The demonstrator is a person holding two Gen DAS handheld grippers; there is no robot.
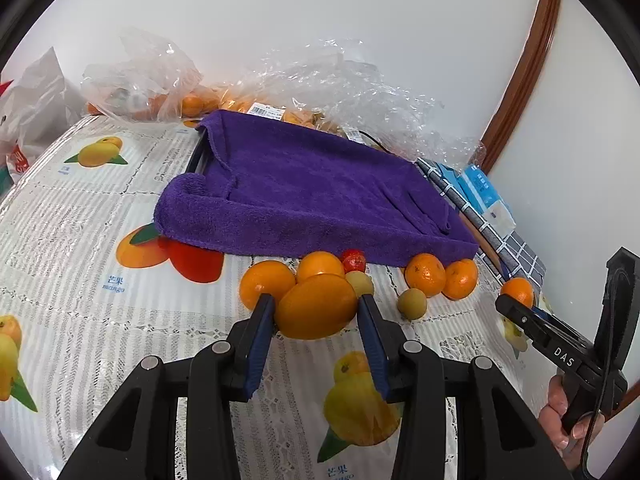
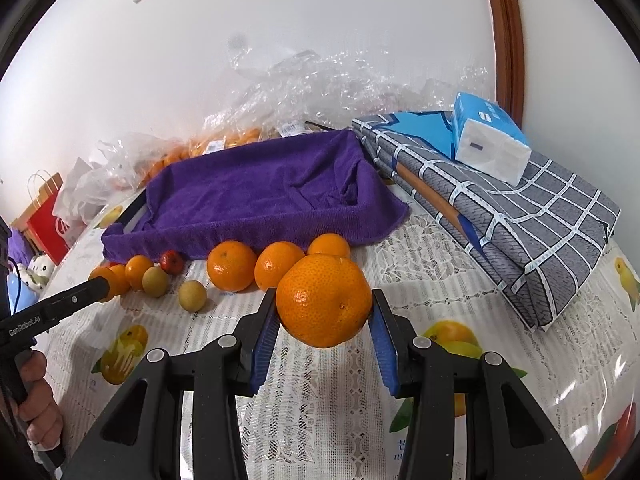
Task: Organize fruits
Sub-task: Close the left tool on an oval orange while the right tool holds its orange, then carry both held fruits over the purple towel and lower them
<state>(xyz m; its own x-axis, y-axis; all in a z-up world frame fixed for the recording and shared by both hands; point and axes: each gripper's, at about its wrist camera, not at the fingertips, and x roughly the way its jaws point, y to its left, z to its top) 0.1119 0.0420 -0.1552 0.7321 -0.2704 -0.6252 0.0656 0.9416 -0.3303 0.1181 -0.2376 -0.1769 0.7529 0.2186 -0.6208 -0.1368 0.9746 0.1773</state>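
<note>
A smooth oval orange fruit (image 1: 316,306) is held between the blue pads of the left gripper (image 1: 316,312), pressed on both sides and lifted just clear of the printed tablecloth (image 1: 80,232). Just behind it, a cluster is seen against the front edge of the purple towel (image 1: 304,196): two oranges (image 1: 266,282), a small red fruit (image 1: 354,261) and a small yellowish fruit (image 1: 361,282). Further right, another yellowish fruit (image 1: 412,303) lies apart, near a pair of mandarins (image 1: 426,274).

In the right wrist view, a large dimpled mandarin (image 2: 324,300) is clamped between the pads of the right gripper (image 2: 324,316), and it is raised above the cloth. Three more oranges (image 2: 232,266) are lined up just behind it, in front of the towel, which is draped over a shallow tray (image 2: 134,210). To the right, a folded checked cloth (image 2: 532,236) is seen, with a tissue pack (image 2: 488,140) resting on it. Clear plastic bags (image 2: 320,84) holding more fruit are piled against the wall behind the tray.
</note>
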